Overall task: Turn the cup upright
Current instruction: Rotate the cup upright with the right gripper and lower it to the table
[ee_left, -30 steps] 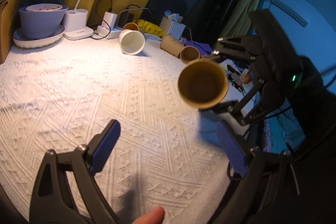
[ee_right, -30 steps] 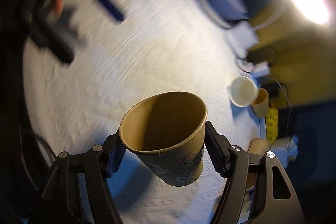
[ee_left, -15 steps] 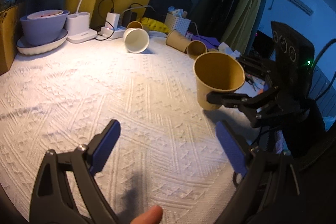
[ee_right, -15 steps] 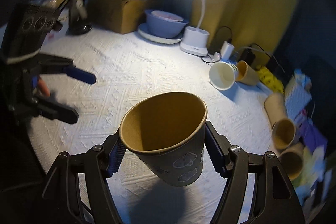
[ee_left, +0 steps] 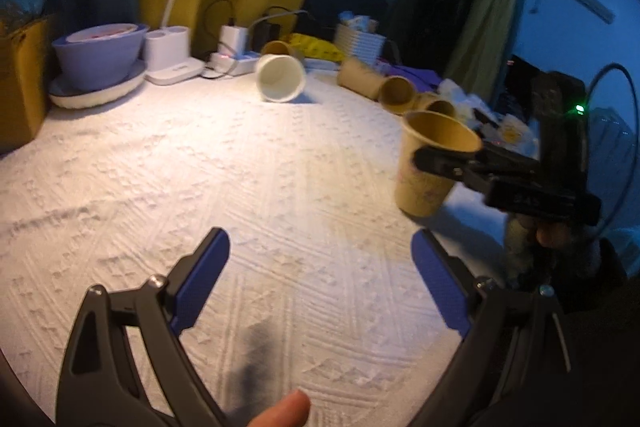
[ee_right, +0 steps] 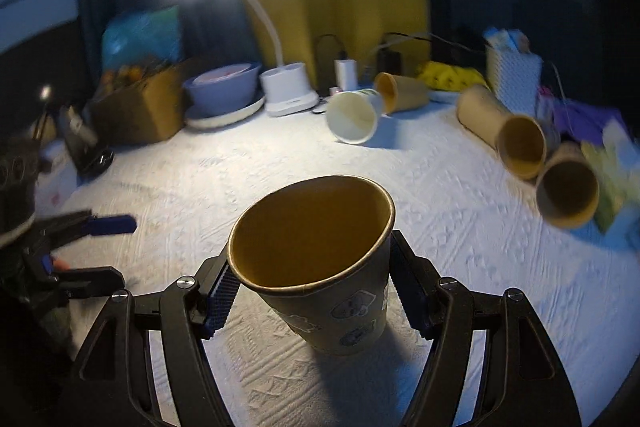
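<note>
My right gripper [ee_right: 316,291] is shut on a brown paper cup [ee_right: 320,267] with printed stickers, mouth up and slightly tilted, base close to the white tablecloth [ee_right: 240,187]. In the left wrist view the same cup [ee_left: 432,167] hangs in the right gripper [ee_left: 460,163] at the table's right side. My left gripper [ee_left: 320,283] is open and empty above the cloth near the front edge; it also shows in the right wrist view [ee_right: 96,247] at the left.
A white cup [ee_left: 280,78] and several brown cups [ee_right: 520,143] lie on their sides at the back and right. A lamp base [ee_left: 168,57], purple bowl [ee_left: 98,55], cardboard box [ee_right: 136,107] and power strip [ee_left: 232,61] line the back.
The right gripper has turned the cup from lying sideways to mouth-up and lowered it toward the cloth. The left gripper has stayed open in about the same place.
</note>
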The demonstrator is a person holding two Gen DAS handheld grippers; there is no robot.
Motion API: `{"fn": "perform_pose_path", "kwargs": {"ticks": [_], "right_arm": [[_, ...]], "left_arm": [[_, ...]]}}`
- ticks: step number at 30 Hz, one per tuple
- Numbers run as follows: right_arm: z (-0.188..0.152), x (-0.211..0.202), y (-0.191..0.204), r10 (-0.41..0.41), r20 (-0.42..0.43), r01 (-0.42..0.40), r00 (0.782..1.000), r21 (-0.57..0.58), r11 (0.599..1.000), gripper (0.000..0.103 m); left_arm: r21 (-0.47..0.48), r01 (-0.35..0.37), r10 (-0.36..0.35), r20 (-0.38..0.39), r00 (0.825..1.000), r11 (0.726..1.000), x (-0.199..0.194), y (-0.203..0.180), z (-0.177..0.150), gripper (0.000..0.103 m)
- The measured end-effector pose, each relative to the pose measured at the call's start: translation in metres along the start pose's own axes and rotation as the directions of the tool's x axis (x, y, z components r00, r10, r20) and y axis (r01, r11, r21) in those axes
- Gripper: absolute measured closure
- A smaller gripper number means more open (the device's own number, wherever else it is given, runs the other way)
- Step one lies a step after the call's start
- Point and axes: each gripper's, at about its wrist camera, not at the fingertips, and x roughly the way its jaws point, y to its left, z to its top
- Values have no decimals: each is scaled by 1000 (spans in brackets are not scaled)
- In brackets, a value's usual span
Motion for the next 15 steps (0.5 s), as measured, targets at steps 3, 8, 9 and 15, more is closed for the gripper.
{"fn": "perform_pose_path", "kwargs": {"ticks": [3, 8, 9, 15], "right_arm": [[-4, 0, -10, -5, 14, 4, 1000, 56, 998, 31], [-10, -5, -14, -10, 28, 8, 1000, 82, 997, 31], [-10, -6, -13, -16, 30, 13, 999, 78, 997, 31], [-14, -8, -10, -31, 22, 29, 999, 61, 998, 29]], "left_arm": [[-19, -23, 23, 15, 1000, 1000, 1, 0, 3, 10], [4, -29, 29, 35, 999, 1000, 1, -12, 8, 10], [17, -33, 32, 40, 999, 999, 1, -16, 9, 10], [42, -17, 16, 40, 999, 999, 2, -32, 13, 10]]}}
